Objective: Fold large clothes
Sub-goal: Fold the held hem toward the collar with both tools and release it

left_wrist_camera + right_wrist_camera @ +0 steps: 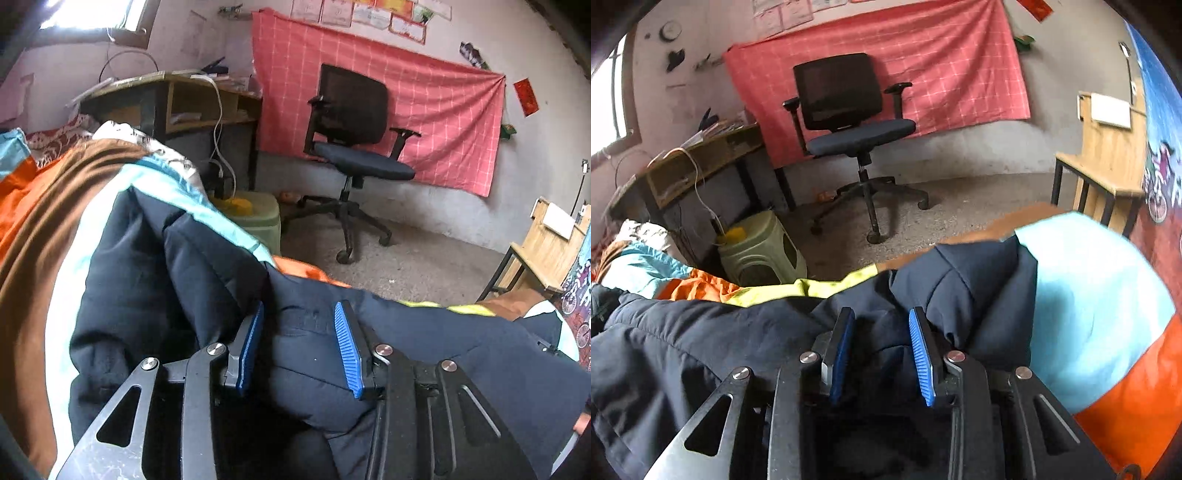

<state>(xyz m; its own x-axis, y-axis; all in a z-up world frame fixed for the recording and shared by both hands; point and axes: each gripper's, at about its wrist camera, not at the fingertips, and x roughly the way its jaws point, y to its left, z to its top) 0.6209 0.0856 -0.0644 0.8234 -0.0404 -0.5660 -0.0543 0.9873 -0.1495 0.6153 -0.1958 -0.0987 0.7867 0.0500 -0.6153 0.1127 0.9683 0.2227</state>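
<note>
One navy jacket (155, 280) under two hand-held grippers, left (299, 347) and right (881, 354), both parted around its folds.

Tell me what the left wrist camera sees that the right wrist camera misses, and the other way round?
Only the left wrist view shows the left hand-held gripper, open over the navy padded jacket, and a brown blanket. Only the right wrist view shows the right hand-held gripper, also open over the jacket, and a round wall clock. Both share the black office chair, the pink checked cloth on the wall, the green plastic stool and the wooden desk.
</note>
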